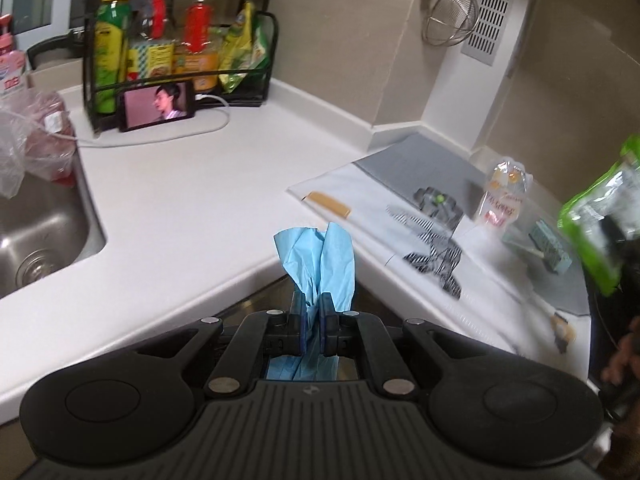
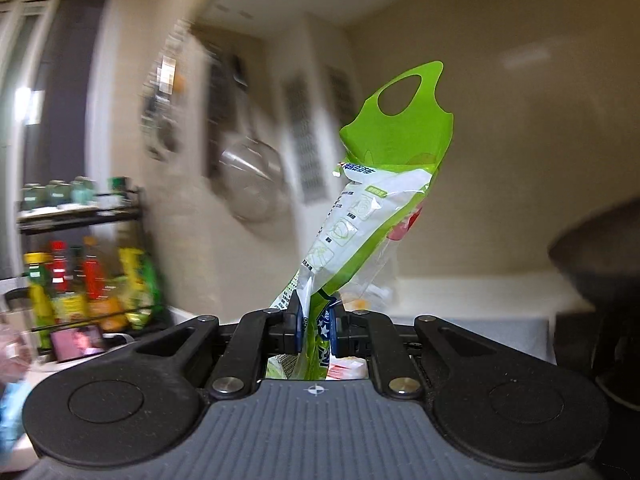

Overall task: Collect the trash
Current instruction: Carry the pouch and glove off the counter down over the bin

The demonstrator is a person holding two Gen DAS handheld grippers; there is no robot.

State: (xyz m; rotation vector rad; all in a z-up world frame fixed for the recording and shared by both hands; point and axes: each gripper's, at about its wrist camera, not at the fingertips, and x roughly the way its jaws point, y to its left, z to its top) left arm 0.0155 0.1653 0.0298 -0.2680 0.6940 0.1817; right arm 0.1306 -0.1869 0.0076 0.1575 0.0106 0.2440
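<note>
Pinching a crumpled blue glove (image 1: 316, 258) at frame center w/ the left gripper (image 1: 314, 308), while the right gripper (image 2: 316, 320), lower center, clamps a green-white plastic bag (image 2: 372, 200) sticking upward.

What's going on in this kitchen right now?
A person is collecting trash with two handheld claws. The left claw is shut on a crumpled blue glove above the white counter. The right claw grips a green plastic bag. More wrappers still lie on the counter.
</note>
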